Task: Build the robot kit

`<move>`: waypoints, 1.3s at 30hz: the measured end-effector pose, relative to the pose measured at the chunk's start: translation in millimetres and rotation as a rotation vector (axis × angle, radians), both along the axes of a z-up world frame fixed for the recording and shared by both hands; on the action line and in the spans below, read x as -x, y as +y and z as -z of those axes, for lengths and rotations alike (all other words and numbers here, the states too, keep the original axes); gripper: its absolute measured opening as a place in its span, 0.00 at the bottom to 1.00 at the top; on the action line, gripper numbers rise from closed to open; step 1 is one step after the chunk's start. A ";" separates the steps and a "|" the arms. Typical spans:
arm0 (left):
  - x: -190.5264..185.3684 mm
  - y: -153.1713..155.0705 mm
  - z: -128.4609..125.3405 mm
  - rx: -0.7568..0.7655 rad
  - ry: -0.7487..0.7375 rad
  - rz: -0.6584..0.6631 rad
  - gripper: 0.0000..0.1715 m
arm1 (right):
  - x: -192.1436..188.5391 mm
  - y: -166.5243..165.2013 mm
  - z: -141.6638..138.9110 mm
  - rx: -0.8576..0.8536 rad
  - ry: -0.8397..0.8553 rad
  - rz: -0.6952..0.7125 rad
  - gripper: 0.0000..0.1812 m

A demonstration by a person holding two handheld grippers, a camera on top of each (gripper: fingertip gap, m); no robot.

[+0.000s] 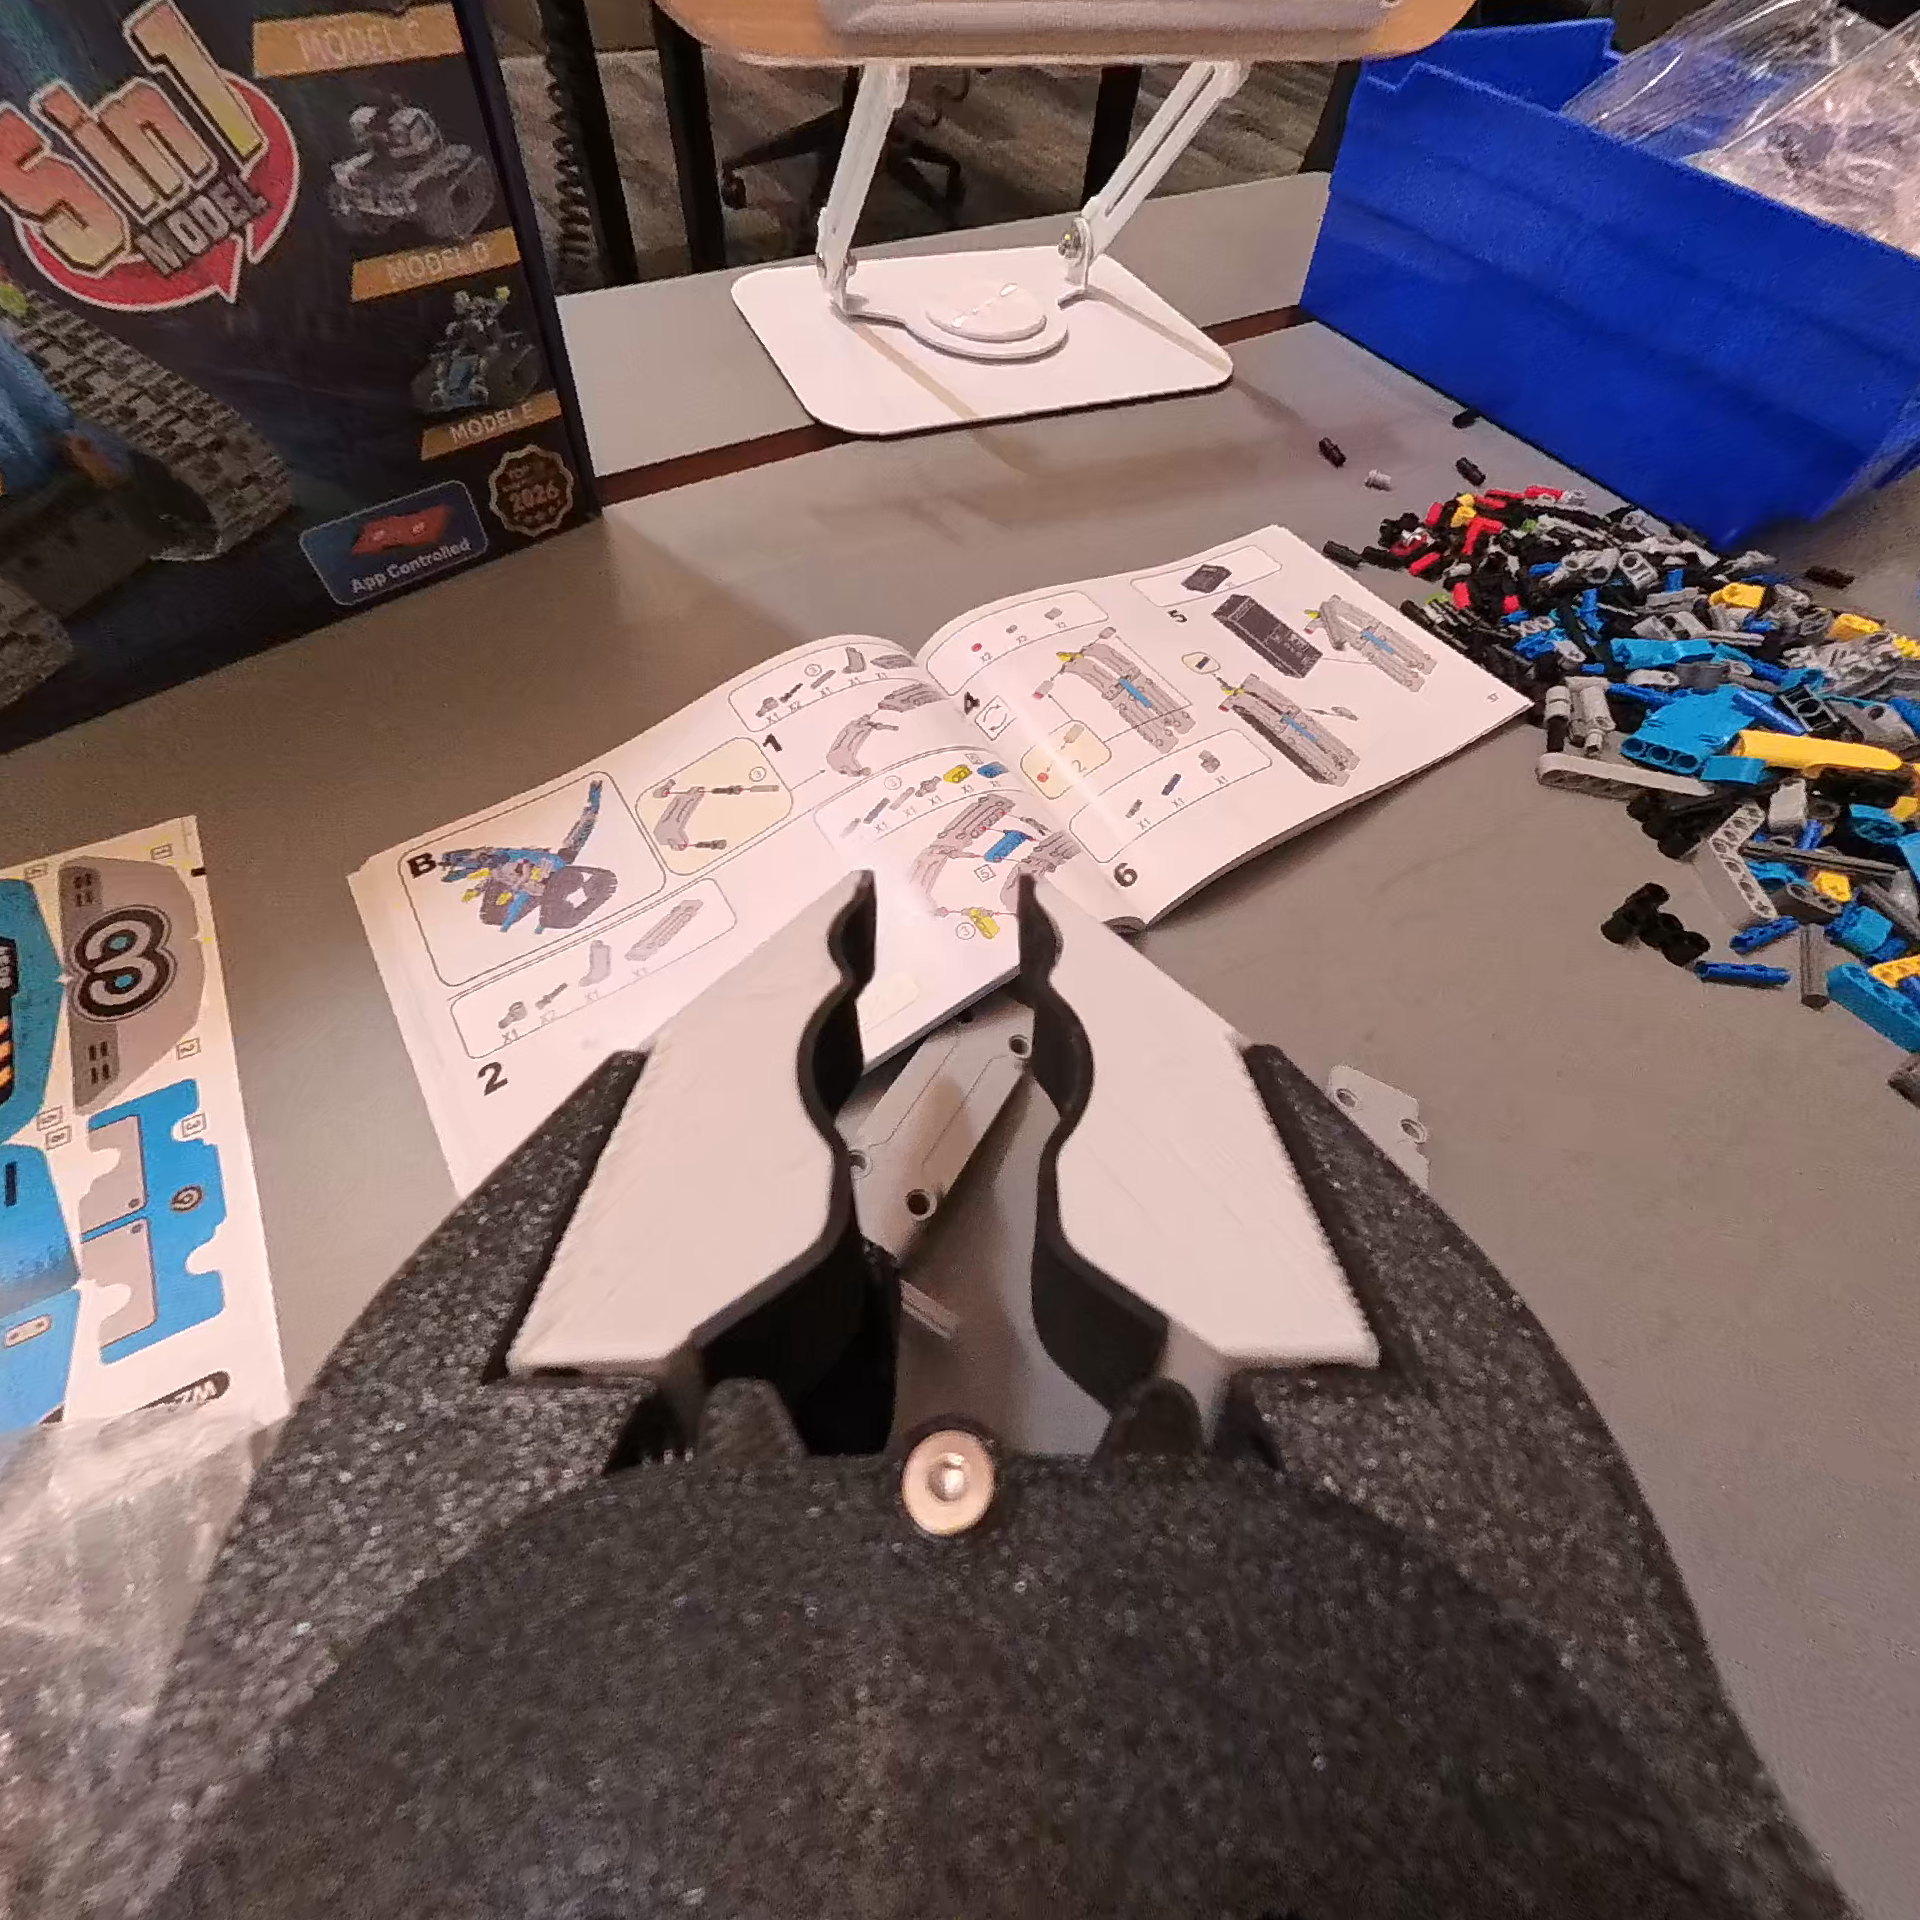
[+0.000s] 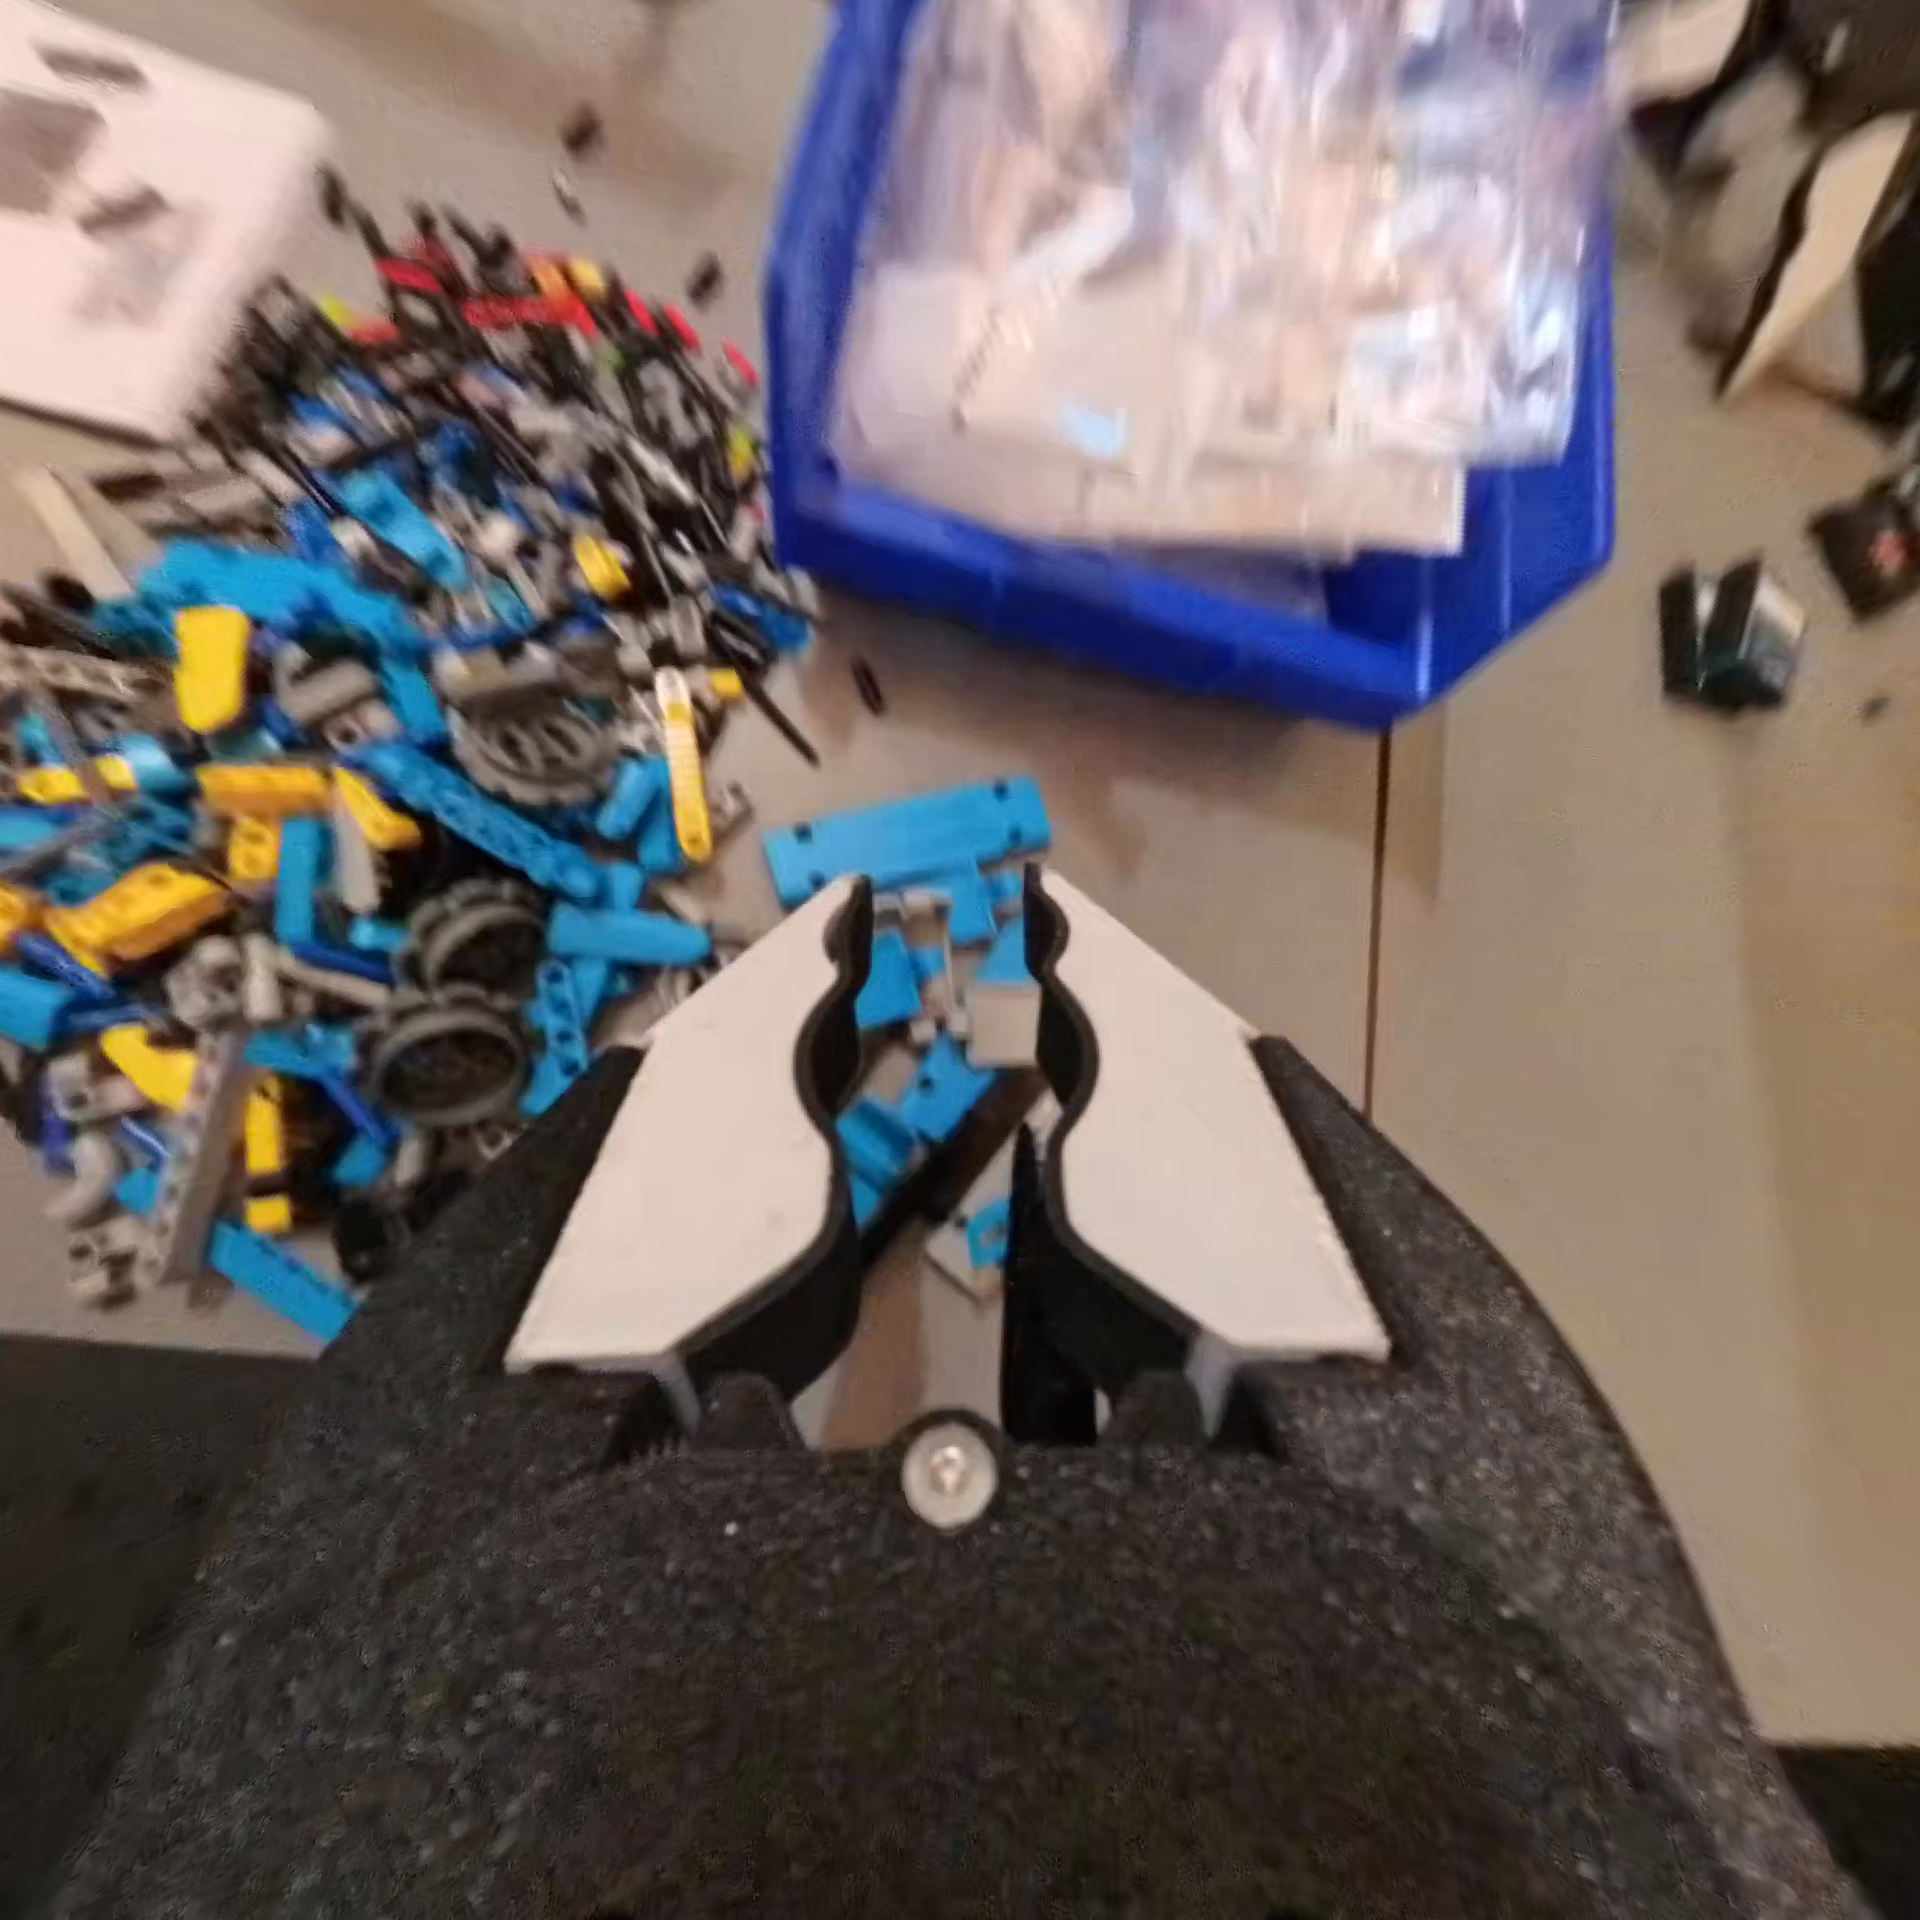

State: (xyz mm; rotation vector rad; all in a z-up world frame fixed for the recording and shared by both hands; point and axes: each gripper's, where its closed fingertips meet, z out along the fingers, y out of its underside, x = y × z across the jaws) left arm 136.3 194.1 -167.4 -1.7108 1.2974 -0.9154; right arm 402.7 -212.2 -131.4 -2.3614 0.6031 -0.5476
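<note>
The grey table [image 1: 1558, 1351] is the biggest thing, and all the rest lies on it; at the back left stands a big dark toy box [image 1: 260, 312] with pictures of models on its front; at the back right sits a blue bin [image 1: 1558, 281] with clear plastic bags [image 2: 1195, 260] of parts inside it; between the box and the bin stands a white stand [image 1: 977, 343] with two thin legs; an open booklet [image 1: 831, 810] with building steps lies flat in the middle of the table; a sticker sheet [image 1: 125, 1091] with blue and grey shapes lies to the left of the booklet; a crinkly clear bag [image 1: 94, 1558] shows at the bottom left corner; a big pile of small building pieces [image 1: 1714, 727] in blue, yellow, black, grey and red is spread just in front of the bin, to the right of the booklet.

The left gripper [image 1: 943, 904] hangs over the near edge of the booklet; its two fingers are a little apart at the tips; a grey flat piece [image 1: 935, 1143] with small holes sits between them lower down, but I cannot tell if they squeeze it; another small grey piece [image 1: 1382, 1112] lies on the table just to the right.

The right gripper [image 2: 945, 899] is over the near edge of the pile, and this view is blurry; its fingers are a little apart; blue flat pieces [image 2: 904, 831] and a small grey block [image 2: 1003, 1023] show in the gap, but I cannot tell if the fingers grip any of them.
</note>
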 end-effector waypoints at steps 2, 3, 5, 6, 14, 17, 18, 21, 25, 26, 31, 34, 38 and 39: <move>1.1 1.7 -1.0 -0.019 0.000 -0.009 0.15 | 12.1 -25.6 21.7 -0.025 0.137 0.026 0.15; 1.7 2.8 -0.7 -0.025 0.004 -0.014 0.15 | 25.5 -24.8 27.2 -0.084 0.215 0.008 0.15; 2.2 3.8 1.0 -0.026 0.013 -0.019 0.15 | 55.4 -10.8 29.5 -0.184 0.317 -0.077 0.14; 2.4 4.2 1.0 -0.027 0.012 -0.022 0.15 | 70.5 -4.3 33.1 -0.176 0.332 -0.137 0.14; 3.1 0.9 -1.4 -0.040 0.004 -0.016 0.15 | 94.3 -7.0 62.8 0.011 0.277 -0.237 0.11; 4.2 2.3 -1.2 -0.041 0.006 -0.023 0.15 | 91.0 -31.5 61.0 0.044 0.309 -0.188 0.09; 3.9 1.7 -1.9 -0.035 0.002 -0.021 0.15 | 90.3 -41.5 66.3 0.082 0.325 -0.165 0.09; 2.4 -0.8 -0.6 -0.028 0.006 -0.011 0.15 | 94.4 -55.6 83.0 0.137 0.346 -0.132 0.10; 1.5 -1.5 1.1 -0.042 0.016 -0.008 0.15 | 92.2 -59.5 92.3 0.151 0.296 -0.096 0.09; 1.2 -2.1 1.2 -0.040 0.016 -0.007 0.15 | 92.9 -58.1 94.7 0.149 0.303 -0.099 0.08; 4.1 0.2 -2.2 -0.049 0.005 -0.018 0.15 | 82.1 -73.4 75.7 0.244 0.210 -0.083 0.04; 5.2 1.8 -3.5 -0.022 -0.007 -0.022 0.15 | 82.8 -64.0 38.7 0.245 0.145 -0.112 0.04; 8.2 3.8 -3.5 0.000 -0.012 -0.027 0.15 | 98.2 19.4 -5.2 0.131 0.012 -0.323 0.04; 10.0 5.8 -2.7 -0.001 -0.007 -0.035 0.15 | 107.5 52.2 -9.9 0.084 -0.001 -0.402 0.04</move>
